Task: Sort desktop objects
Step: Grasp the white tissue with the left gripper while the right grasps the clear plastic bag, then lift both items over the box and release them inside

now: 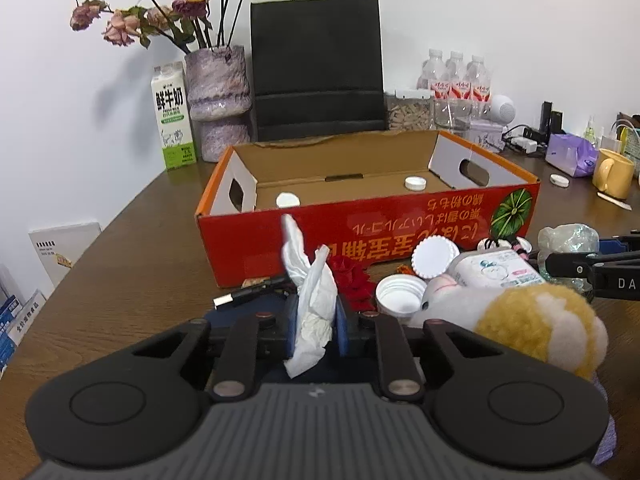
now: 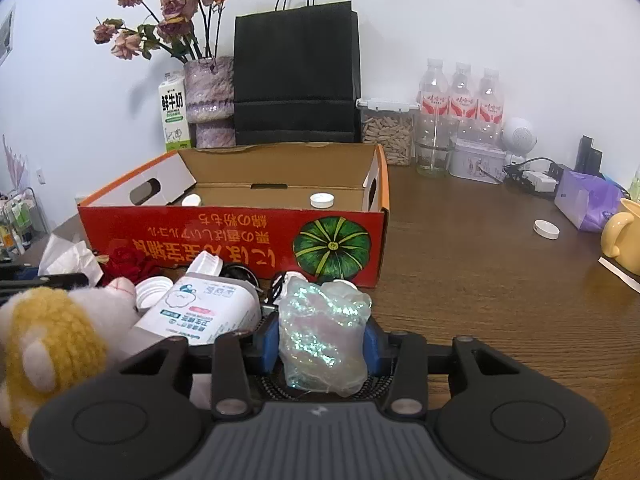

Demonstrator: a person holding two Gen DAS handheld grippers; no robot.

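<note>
Currently left hand-held gripper [image 1: 316, 326] pinching crumpled white tissue [image 1: 310, 300] just above brown wooden table [image 1: 132, 264]. Right hand-held gripper [image 2: 322, 346] clamped on crumpled iridescent plastic wrap [image 2: 322, 332]. Both in front of open red cardboard box [image 1: 360, 224], two white bottle caps [image 1: 415, 183] inside.

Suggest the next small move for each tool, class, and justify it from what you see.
Probably lift both and carry them forward over the red box. The left tool already pinches the crumpled tissue, the right tool the shiny plastic wrap, and the box, open-topped and directly ahead, holds two white caps.
</note>
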